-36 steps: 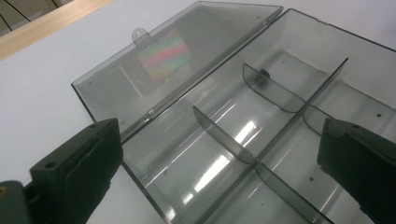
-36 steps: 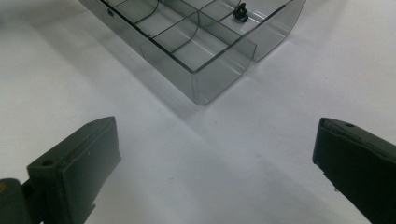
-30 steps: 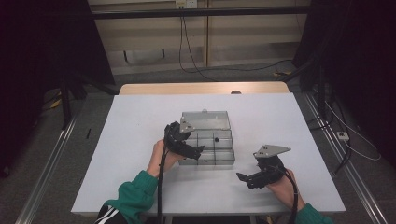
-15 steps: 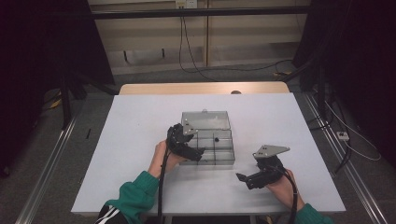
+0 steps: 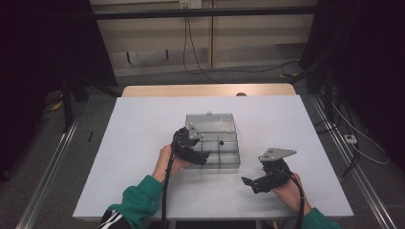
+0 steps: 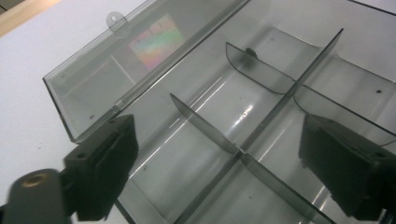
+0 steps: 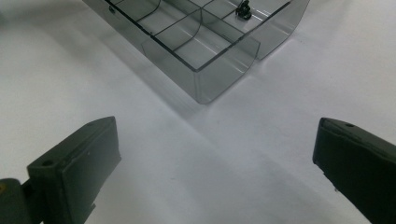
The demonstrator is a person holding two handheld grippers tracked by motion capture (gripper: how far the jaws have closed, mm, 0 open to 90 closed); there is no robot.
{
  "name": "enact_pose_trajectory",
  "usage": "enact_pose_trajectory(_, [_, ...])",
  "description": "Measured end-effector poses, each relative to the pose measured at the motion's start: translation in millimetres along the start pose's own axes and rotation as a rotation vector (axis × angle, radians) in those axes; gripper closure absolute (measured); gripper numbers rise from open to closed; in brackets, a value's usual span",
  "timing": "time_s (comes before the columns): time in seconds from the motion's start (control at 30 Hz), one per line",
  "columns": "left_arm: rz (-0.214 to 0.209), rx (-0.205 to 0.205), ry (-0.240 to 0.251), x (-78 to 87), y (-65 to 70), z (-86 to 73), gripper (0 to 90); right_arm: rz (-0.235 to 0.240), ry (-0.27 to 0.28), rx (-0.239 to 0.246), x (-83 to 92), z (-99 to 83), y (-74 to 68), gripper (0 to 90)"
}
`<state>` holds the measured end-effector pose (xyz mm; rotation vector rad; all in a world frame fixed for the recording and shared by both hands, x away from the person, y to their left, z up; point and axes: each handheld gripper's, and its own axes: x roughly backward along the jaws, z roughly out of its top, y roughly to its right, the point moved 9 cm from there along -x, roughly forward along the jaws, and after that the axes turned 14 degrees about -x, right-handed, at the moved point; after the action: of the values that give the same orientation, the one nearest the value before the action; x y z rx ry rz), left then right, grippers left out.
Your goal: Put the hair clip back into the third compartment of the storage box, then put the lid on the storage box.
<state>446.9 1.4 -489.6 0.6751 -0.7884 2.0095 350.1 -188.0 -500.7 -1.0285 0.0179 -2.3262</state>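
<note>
Near the middle of the white table (image 5: 143, 143) a clear compartment box (image 5: 224, 155) is being worked over, its lid (image 5: 210, 123) lying open away from the person. The left gripper (image 5: 203, 157) is being held right over the box's near-left compartments, jaws wide with only a divider (image 6: 205, 128) between them, and they have just been closing a little. The right gripper (image 5: 246, 183) is being kept open and empty just off the box's near-right corner. A small dark part (image 7: 243, 10) is lying in a far compartment. No readable writing is being shown; only a rainbow sticker (image 6: 156, 39) on the lid.
</note>
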Motion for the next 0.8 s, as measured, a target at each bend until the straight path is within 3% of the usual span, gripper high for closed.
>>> enact_pose_trajectory(0.1, [-0.016,-0.019,0.001,0.0,1.6,-0.4,19.6,0.002,0.002,0.006,-0.2,0.7,-0.7,0.4])
enact_pose_trajectory(0.47, [-0.052,-0.025,-0.029,-8.8,9.5,-6.3,43.6,0.009,-0.002,0.011,-1.5,0.6,-1.7,0.5])
enact_pose_trajectory(0.8, [-0.070,-0.022,-0.045,-10.7,15.2,-6.7,55.5,0.012,0.006,0.017,-1.2,1.3,-1.8,0.5])
